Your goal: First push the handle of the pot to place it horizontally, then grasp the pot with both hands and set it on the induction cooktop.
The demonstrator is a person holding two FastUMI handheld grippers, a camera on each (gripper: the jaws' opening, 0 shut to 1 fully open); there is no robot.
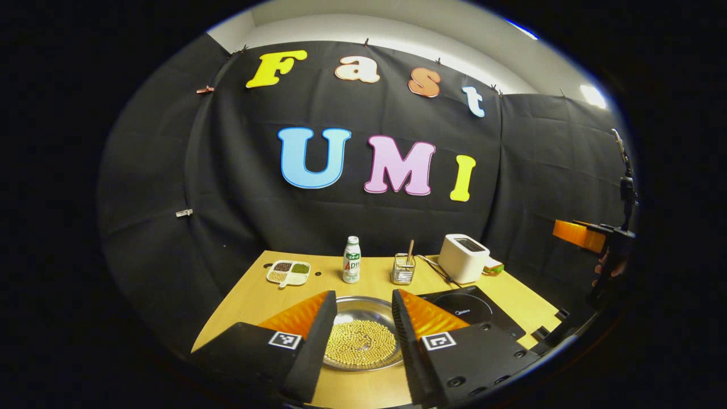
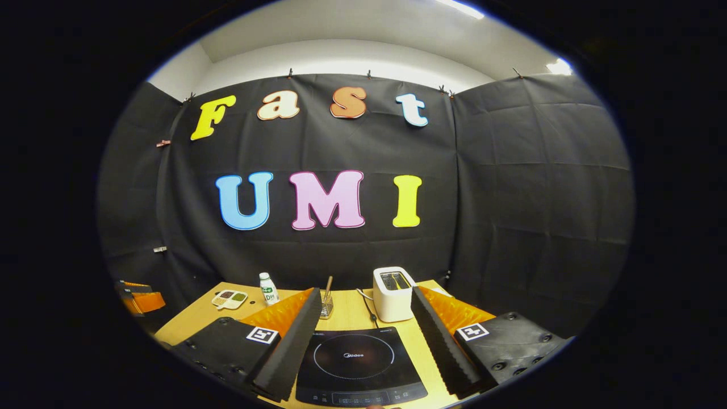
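The pot (image 1: 363, 342) is a shallow silver pan full of small yellow beans, on the wooden table (image 1: 255, 298) near its front edge. I cannot make out its handle. My left gripper (image 1: 363, 295) hovers open just before it, and the pan shows in the gap between the fingers. The black induction cooktop (image 1: 474, 309) lies right of the pan. In the right gripper view the cooktop (image 2: 355, 358) lies under my right gripper (image 2: 366, 291), which is open with nothing held. The right gripper (image 1: 590, 236) also shows far right, and the left gripper (image 2: 139, 300) at the left edge.
Along the back of the table stand a divided dish of beans (image 1: 288, 272), a white bottle (image 1: 351, 260), a glass holder with sticks (image 1: 403, 269) and a white toaster (image 1: 463, 258) with a cord. The toaster (image 2: 393, 294) sits just behind the cooktop.
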